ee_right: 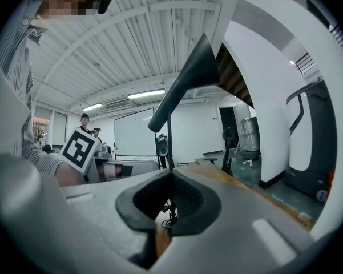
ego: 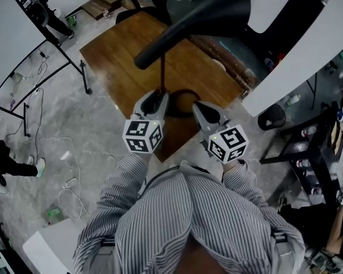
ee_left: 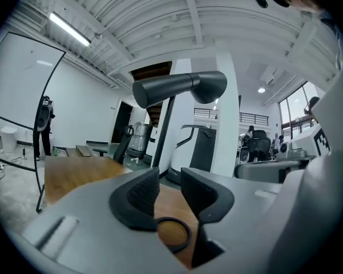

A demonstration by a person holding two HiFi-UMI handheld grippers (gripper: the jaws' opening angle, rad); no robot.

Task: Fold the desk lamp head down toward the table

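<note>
- Head view shows your left gripper (ego: 159,95) and right gripper (ego: 197,106) side by side over the near end of the wooden table (ego: 117,67), both pointing away from you.
- Your left gripper's jaws stand apart with nothing pinched. Through the gap, the left gripper view shows the lamp's ring-shaped base (ee_left: 173,233) lying on the table just ahead of the tips.
- Your right gripper's jaws are pressed together and hold nothing, as the right gripper view shows.
- The lamp pole (ego: 162,67) rises just ahead of the left gripper's tips, slightly to their right, and left of the right gripper's tips.
- The desk lamp head (ego: 200,16) is raised well above both grippers. It is a long black cone, tilted, with its wide end up over the right gripper's side.
- Neither gripper touches the lamp.
</note>
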